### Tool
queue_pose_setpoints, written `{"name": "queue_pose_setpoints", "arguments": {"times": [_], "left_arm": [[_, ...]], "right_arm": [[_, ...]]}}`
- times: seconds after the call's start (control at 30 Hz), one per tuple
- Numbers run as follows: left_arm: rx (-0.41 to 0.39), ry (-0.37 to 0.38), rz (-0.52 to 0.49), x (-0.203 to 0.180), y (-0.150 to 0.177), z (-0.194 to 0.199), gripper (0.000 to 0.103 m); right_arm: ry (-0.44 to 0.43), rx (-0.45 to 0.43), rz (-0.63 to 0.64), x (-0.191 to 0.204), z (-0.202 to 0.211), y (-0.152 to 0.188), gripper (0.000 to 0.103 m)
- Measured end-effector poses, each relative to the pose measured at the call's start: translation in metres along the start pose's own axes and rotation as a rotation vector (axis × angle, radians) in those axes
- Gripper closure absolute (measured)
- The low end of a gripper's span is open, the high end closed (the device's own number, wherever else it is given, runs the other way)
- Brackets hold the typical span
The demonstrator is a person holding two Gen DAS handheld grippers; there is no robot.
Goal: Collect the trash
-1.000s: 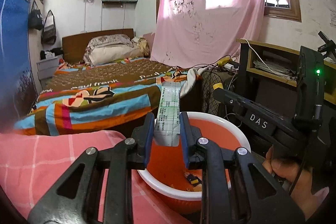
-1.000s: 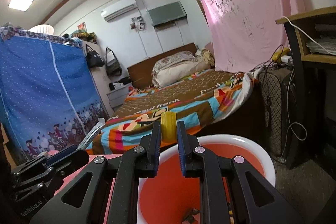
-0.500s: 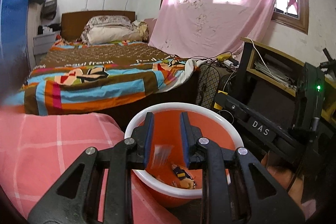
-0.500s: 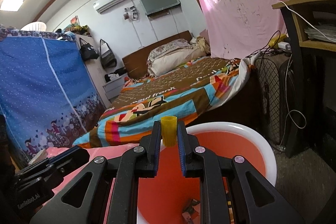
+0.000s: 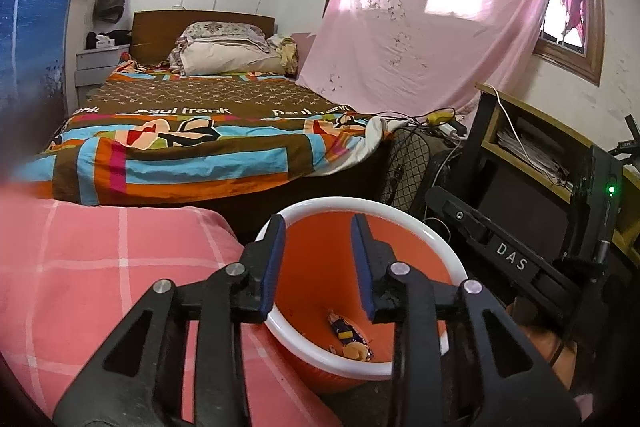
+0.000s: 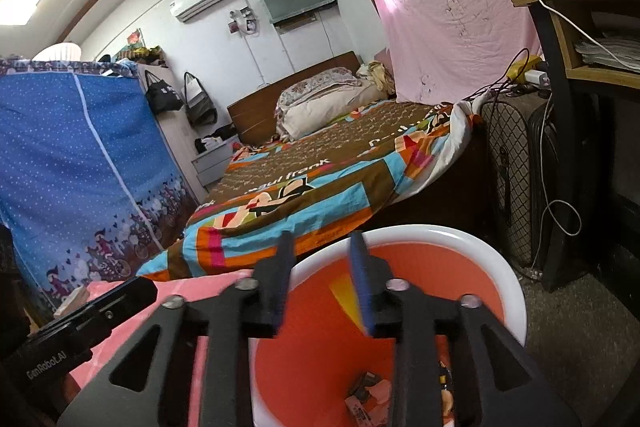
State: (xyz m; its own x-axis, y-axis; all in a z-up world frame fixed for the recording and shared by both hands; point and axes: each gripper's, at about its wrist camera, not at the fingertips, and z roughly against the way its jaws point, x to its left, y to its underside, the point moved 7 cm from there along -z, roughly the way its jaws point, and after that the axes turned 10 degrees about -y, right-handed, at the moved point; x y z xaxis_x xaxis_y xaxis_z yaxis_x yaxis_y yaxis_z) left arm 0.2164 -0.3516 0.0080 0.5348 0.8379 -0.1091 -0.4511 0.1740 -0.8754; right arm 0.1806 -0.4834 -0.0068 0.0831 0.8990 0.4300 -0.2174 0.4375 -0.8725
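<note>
An orange bin with a white rim (image 5: 400,223) stands on the floor beside a pink checked cloth (image 5: 100,267); it also shows in the right wrist view (image 6: 480,247). Wrappers (image 5: 348,339) lie at its bottom, also seen in the right wrist view (image 6: 368,395). My left gripper (image 5: 318,263) is open and empty over the bin. My right gripper (image 6: 322,279) is open over the bin, and a yellow piece (image 6: 348,295), blurred, is falling between its fingers. The right gripper's body (image 5: 512,259) shows in the left wrist view.
A bed with a colourful quilt (image 5: 200,143) stands behind the bin. A black grille (image 6: 512,179), cables and a wooden desk (image 6: 580,39) are to the right. A blue wardrobe (image 6: 80,167) is at the left. A pink curtain (image 5: 420,35) hangs over the window.
My left gripper let go of the long green-white wrapper, which dropped into the bin, and it opened wider. My right gripper has just opened and released the yellow piece.
</note>
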Motion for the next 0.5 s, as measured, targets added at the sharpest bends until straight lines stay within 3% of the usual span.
{"name": "queue_pose_setpoints", "arguments": {"times": [0.2,0.5], "left_arm": [[-0.026,-0.034,0.01,0.011,-0.003,0.009,0.056],[-0.073,-0.131,0.026,0.043,-0.007,0.028,0.036]], "right_arm": [[-0.007,-0.005,0.01,0.005,-0.002,0.001,0.07],[-0.01,-0.035,0.061,0.025,-0.003,0.0,0.054]]}}
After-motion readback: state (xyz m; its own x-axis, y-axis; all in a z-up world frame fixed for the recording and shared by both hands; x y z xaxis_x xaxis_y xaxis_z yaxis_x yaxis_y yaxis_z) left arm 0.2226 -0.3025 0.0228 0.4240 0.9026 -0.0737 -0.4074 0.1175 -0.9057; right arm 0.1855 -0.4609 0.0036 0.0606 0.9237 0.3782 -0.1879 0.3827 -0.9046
